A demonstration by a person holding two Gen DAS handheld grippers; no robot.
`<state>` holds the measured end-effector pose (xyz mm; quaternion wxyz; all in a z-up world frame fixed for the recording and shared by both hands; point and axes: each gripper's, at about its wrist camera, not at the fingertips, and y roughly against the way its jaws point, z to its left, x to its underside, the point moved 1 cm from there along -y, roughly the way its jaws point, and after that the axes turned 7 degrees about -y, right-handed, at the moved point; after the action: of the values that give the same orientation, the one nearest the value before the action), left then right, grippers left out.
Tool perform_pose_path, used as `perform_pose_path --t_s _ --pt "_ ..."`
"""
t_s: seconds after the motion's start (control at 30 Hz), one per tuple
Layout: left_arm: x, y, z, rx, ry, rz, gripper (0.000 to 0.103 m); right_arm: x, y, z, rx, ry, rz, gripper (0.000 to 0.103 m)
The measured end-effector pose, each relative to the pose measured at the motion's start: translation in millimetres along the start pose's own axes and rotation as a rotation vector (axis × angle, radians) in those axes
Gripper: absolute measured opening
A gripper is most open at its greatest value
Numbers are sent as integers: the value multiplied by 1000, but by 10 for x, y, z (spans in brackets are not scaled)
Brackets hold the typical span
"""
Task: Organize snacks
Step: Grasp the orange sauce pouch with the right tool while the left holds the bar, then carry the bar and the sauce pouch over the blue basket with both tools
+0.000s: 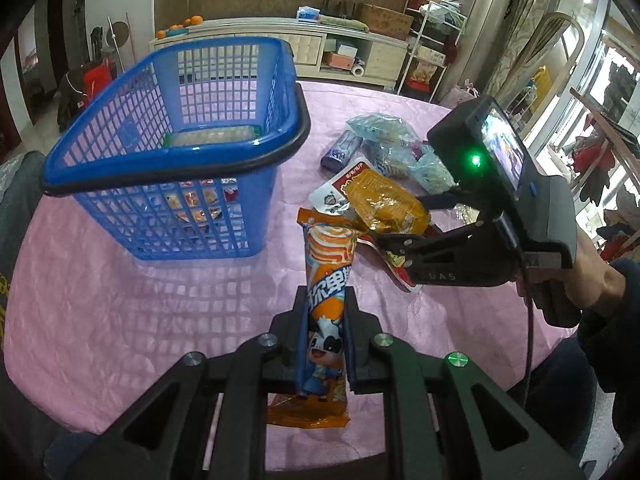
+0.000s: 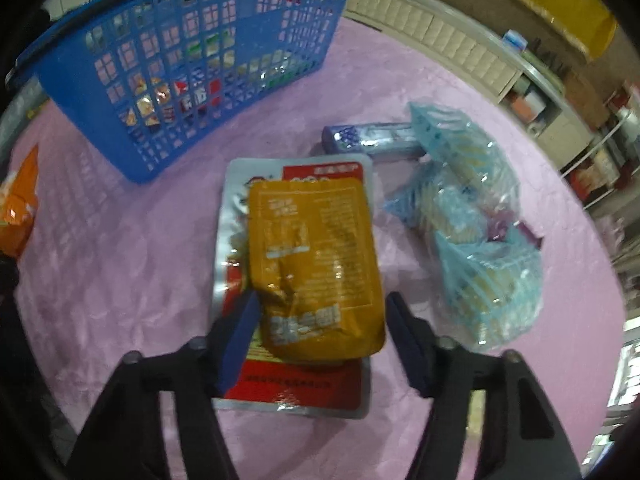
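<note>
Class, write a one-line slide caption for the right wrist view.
Right gripper straddles a mustard-yellow foil pouch lying on a red-and-silver packet, blue plastic mesh basket behind.

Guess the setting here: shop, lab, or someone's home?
Most likely a home living or dining room: a table under a pink tablecloth, a low white sideboard with oranges on it, and a cluttered wire shelf rack by the wall.

Even indoor light, fisheye views

Daylight glares at the right edge of the left wrist view; the right wrist view is motion-blurred, both bend and darken at the corners.
</note>
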<state>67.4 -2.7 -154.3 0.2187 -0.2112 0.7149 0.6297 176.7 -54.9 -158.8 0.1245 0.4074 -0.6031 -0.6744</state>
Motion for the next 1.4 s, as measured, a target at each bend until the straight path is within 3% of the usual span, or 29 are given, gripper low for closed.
perform_pose_path --t_s 0.13,0.23,0.33,0.8,1.03,1.4 --pt "0 28 -13 1 -3 -6 13 35 30 -22 -7 -4 -7 52" --pt "-1 35 -13 0 -6 -5 13 97 71 0 6 -11 -6 39" --pt "-1 67 -20 5 -2 -9 13 154 95 -18 -10 -36 -3 37" --pt "-19 494 -57 11 11 -71 13 346 568 73 -34 -127 -46 36" --pt "-93 851 -38 -17 -23 -131 13 388 1094 201 -25 -150 -136 35" --pt "-399 1322 245 -23 -77 -182 13 118 1846 501 -15 -155 -293 34"
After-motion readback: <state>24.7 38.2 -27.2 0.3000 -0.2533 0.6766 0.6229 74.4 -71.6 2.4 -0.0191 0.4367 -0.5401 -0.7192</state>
